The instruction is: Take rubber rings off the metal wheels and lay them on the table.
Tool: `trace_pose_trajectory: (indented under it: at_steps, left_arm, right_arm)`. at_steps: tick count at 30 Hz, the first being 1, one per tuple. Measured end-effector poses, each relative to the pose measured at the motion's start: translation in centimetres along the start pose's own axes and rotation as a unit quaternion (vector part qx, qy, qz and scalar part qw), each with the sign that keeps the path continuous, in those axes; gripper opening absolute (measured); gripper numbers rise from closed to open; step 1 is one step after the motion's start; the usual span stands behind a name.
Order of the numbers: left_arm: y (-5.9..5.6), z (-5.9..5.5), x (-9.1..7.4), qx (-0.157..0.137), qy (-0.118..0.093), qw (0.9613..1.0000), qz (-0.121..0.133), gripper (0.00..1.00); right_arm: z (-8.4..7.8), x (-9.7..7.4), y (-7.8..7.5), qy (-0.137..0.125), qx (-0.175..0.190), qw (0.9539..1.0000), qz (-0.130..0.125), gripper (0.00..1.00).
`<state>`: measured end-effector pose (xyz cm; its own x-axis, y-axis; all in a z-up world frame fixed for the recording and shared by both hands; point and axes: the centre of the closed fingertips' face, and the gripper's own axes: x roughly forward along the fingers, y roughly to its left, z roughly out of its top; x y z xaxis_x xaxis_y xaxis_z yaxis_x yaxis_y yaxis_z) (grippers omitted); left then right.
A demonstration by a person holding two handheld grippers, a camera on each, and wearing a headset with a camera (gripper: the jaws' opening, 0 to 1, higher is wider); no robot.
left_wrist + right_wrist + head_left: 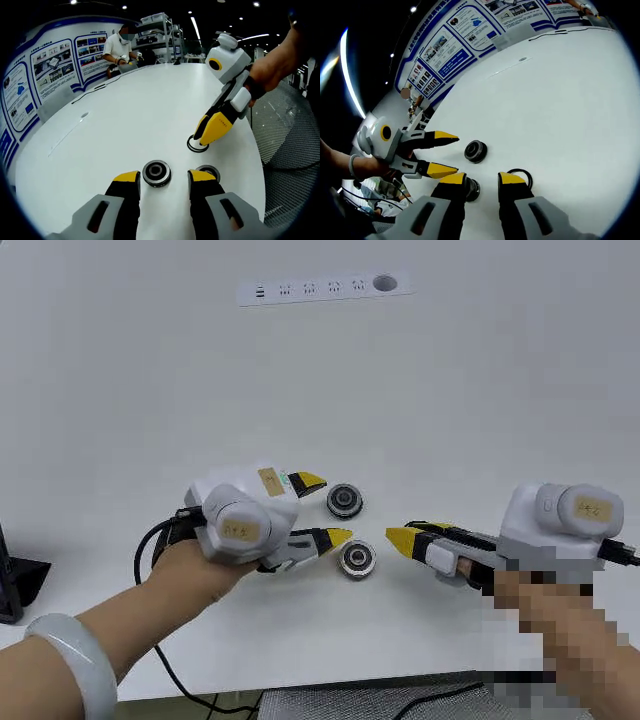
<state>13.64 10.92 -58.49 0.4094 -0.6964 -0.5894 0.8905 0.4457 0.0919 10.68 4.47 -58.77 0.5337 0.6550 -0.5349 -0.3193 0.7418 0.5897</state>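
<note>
Head view: left tool (325, 508) gapes wide, empty, with the far wheel (344, 500) at its tips, likely to steady it.
Left gripper view: far wheel (156, 173) between the jaws, untouched; right tool (212, 131) dips over a loose rubber ring (196, 149) beyond it.
Right gripper view: right tool (482, 179) half open, empty; ring (521, 175) flat on the bench (560, 100), near the far wheel (475, 151).

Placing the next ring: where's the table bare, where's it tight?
Bare: the broad table stretch between the power strip and the far wheel. Tight: between left gripper and right gripper, where the near wheel and a loose rubber ring lie.
</note>
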Motion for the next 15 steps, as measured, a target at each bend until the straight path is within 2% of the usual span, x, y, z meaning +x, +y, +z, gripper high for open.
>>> trace_pose_trajectory:
  at_steps: [5,15]
  left_arm:
    - [0.2,0.3,0.4,0.002,0.003,1.0000,0.002,0.35]
    - [0.8,0.1,1.3,0.003,0.019,0.9998,0.002,0.23]
  right_arm:
    - [0.2,0.3,0.1,0.000,-0.001,1.0000,0.003,0.26]
    - [0.6,1.0,0.6,0.000,-0.001,1.0000,0.008,0.26]
